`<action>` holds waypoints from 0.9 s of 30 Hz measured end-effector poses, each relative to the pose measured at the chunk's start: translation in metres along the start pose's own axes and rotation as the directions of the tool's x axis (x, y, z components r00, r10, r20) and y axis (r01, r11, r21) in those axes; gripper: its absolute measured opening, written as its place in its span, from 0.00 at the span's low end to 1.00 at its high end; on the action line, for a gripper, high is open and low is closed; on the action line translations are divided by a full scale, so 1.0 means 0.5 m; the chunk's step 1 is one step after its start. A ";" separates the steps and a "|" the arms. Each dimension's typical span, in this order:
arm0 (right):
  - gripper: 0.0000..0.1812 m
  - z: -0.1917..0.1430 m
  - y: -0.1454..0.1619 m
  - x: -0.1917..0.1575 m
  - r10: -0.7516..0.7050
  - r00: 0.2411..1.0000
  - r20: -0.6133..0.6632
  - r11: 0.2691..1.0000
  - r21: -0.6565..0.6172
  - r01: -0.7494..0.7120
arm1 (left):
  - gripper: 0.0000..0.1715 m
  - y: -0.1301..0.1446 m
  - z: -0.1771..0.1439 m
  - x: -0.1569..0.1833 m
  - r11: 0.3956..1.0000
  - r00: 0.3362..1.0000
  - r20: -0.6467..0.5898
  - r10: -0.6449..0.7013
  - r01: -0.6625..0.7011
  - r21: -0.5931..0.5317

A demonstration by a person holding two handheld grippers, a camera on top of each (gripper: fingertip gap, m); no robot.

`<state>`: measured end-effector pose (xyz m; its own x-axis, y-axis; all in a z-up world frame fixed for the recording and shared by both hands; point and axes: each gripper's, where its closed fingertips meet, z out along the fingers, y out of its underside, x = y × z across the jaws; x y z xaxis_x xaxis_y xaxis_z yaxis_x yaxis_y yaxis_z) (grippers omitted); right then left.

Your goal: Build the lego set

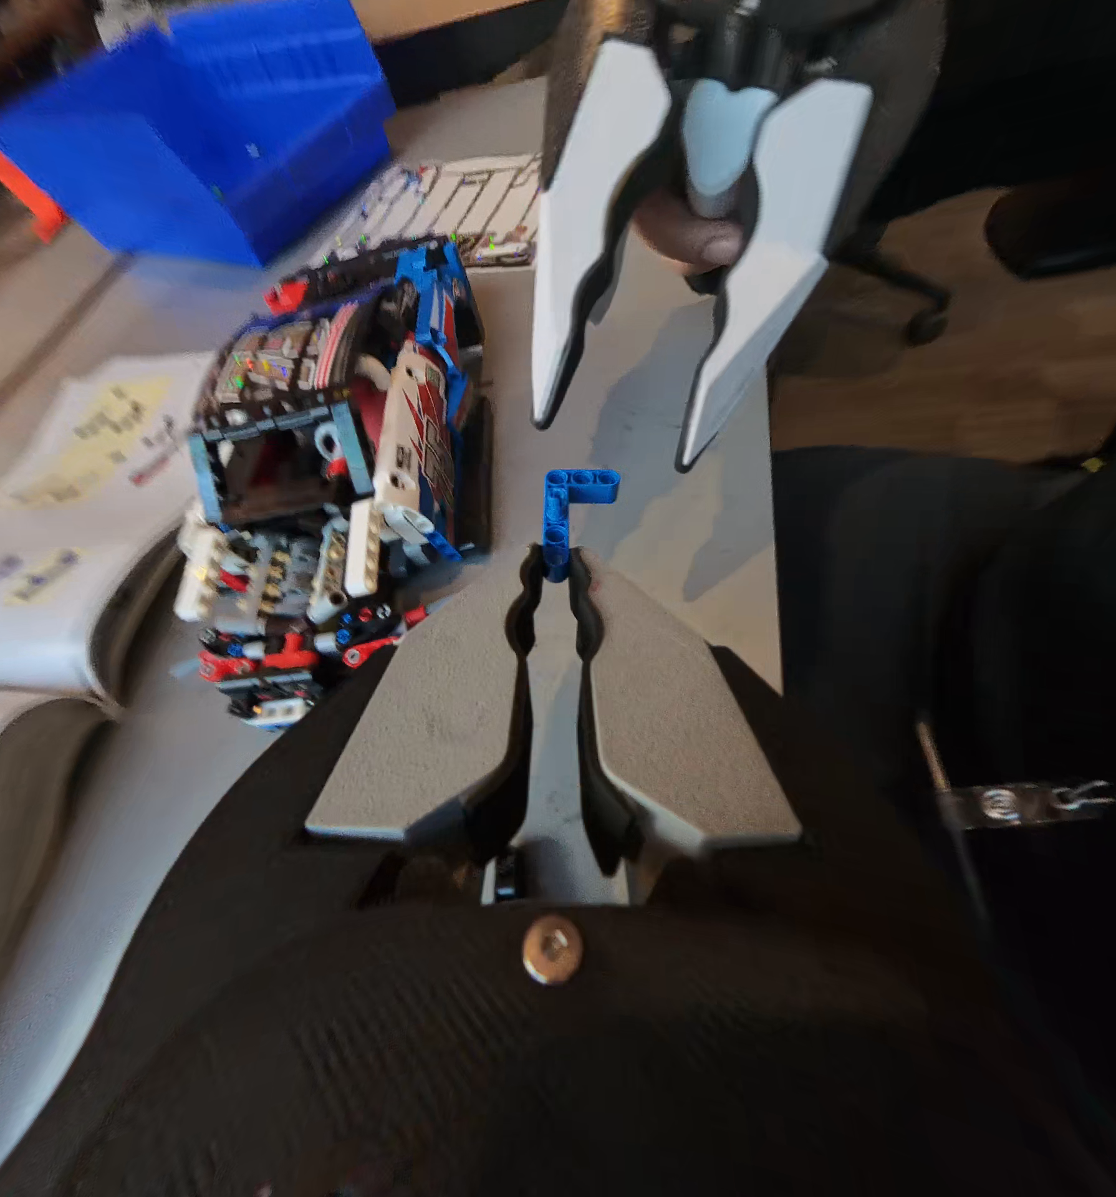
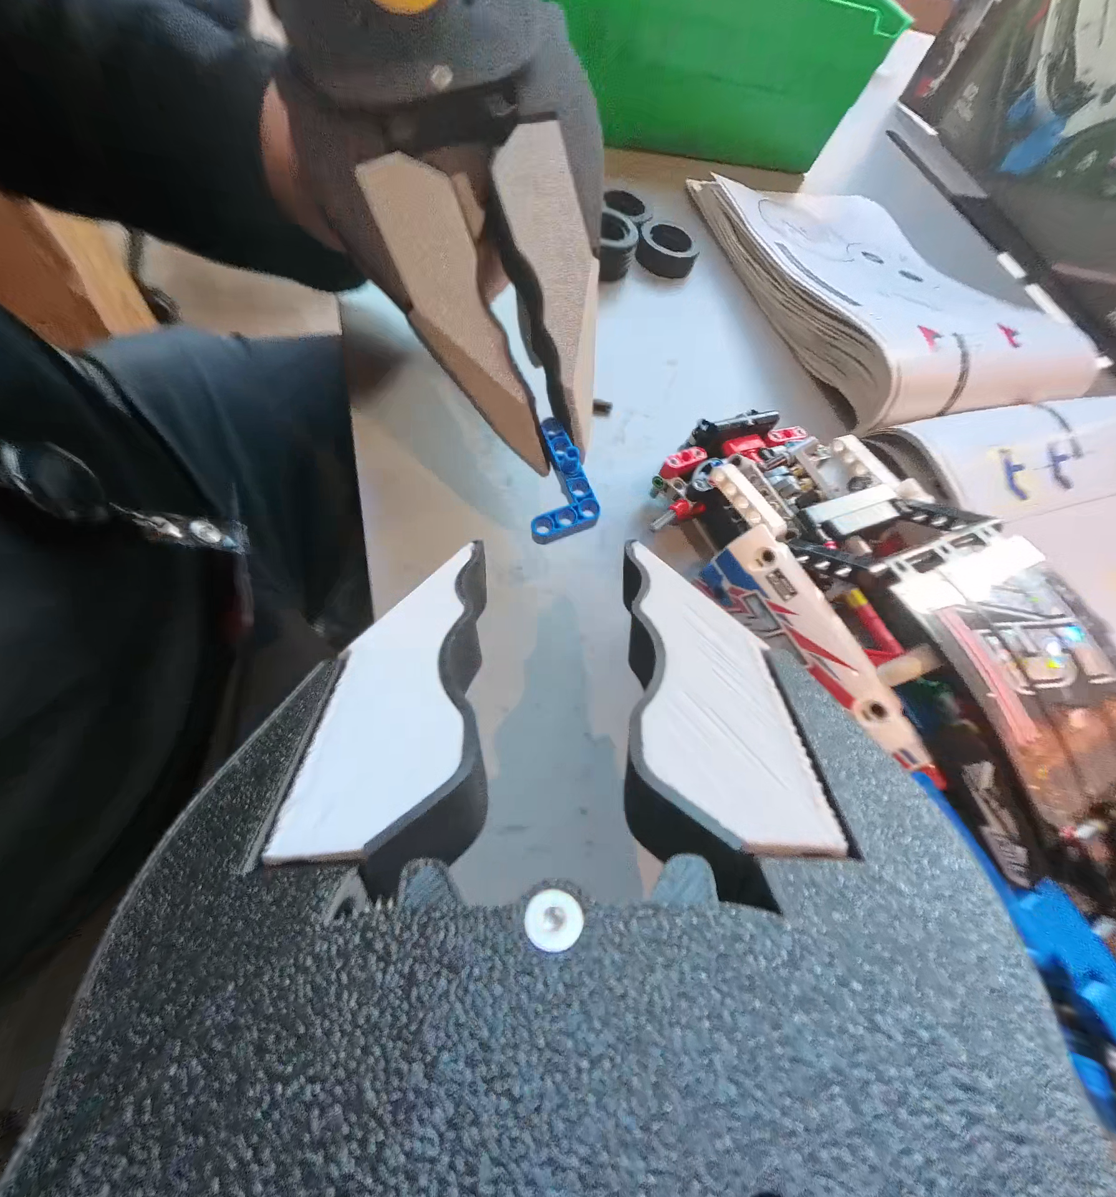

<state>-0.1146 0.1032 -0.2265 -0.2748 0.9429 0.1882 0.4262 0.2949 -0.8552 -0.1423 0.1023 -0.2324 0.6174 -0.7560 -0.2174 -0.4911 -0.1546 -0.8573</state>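
On the grey table [image 2: 672, 363], a partly built lego car [image 1: 341, 473] lies beside an open instruction booklet [image 2: 879, 304]. My left gripper [image 1: 555, 563] pinches one end of the blue L-shaped beam [image 1: 571, 502] above the tabletop. My right gripper [image 2: 552, 570] hangs just beside it, jaws wide apart and empty.

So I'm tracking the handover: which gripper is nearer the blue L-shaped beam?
Left. The left gripper is shut on one end of the blue L-shaped beam; the right gripper hangs open just short of its other end, not touching.
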 end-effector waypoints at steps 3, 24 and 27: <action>0.23 -0.001 -0.020 -0.008 0.109 0.991 0.078 0.992 0.054 -0.114 | 0.03 -0.015 -0.006 -0.003 0.980 0.975 0.104 0.196 -0.197 0.004; 0.12 0.049 0.075 -0.003 -0.123 0.991 -0.045 0.971 -0.210 0.111 | 0.03 0.038 0.037 0.024 0.927 0.917 -0.170 -0.362 0.335 -0.166; 0.11 0.052 0.080 -0.002 -0.121 0.991 -0.051 0.970 -0.216 0.108 | 0.03 0.037 0.042 0.022 0.935 0.927 -0.156 -0.342 0.319 -0.152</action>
<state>-0.1195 0.1100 -0.2734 -0.2803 0.9068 0.3149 0.5701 0.4212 -0.7053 -0.1320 0.1046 -0.2606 0.6441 -0.7471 0.1643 -0.3559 -0.4828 -0.8001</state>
